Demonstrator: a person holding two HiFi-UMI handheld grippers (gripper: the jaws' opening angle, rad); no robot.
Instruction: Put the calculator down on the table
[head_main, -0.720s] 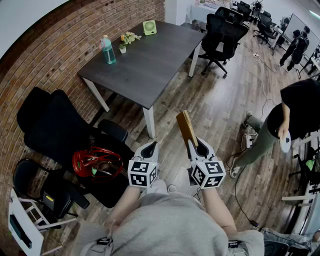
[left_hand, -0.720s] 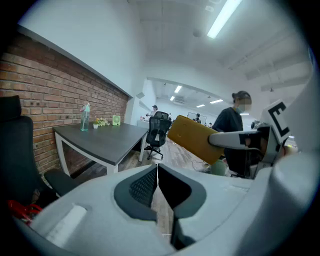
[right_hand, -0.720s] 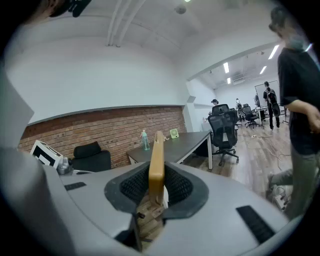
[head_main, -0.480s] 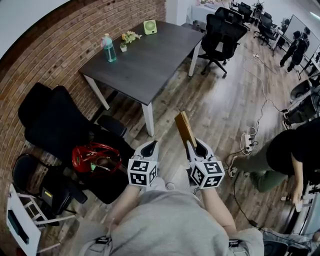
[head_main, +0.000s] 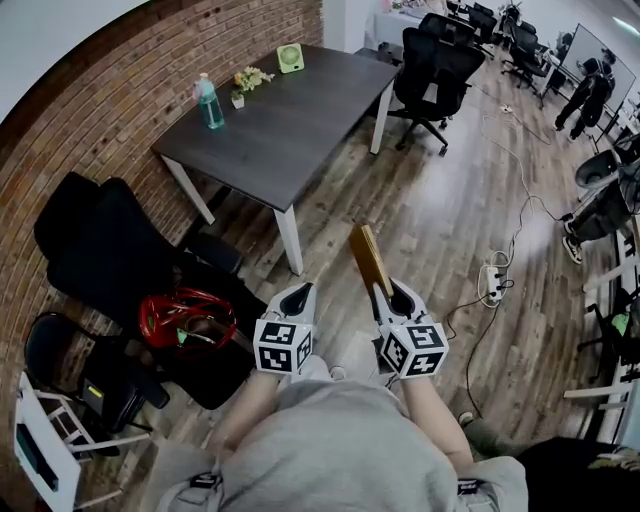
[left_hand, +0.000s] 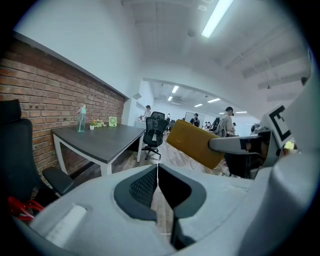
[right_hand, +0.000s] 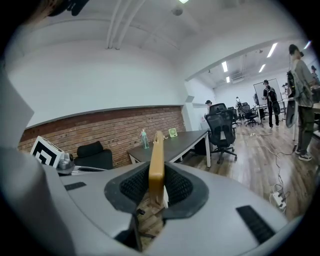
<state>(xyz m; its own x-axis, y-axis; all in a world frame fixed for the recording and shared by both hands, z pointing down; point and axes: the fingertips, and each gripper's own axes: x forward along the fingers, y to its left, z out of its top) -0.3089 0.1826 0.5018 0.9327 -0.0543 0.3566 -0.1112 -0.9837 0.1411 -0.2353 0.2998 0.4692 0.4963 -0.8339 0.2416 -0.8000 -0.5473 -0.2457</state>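
I hold the calculator (head_main: 371, 256) edge-up, clamped in my right gripper (head_main: 391, 296) | my left gripper (head_main: 298, 298) pinched closed, empty | table (head_main: 300, 110) ahead, well apart from both

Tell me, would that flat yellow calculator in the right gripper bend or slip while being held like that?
Probably stiff: the calculator juts straight out of the right gripper without sagging. It seems light, since a pinch at one end holds it up. It might pivot or slip, being gripped only near that end, and its casing looks smooth.
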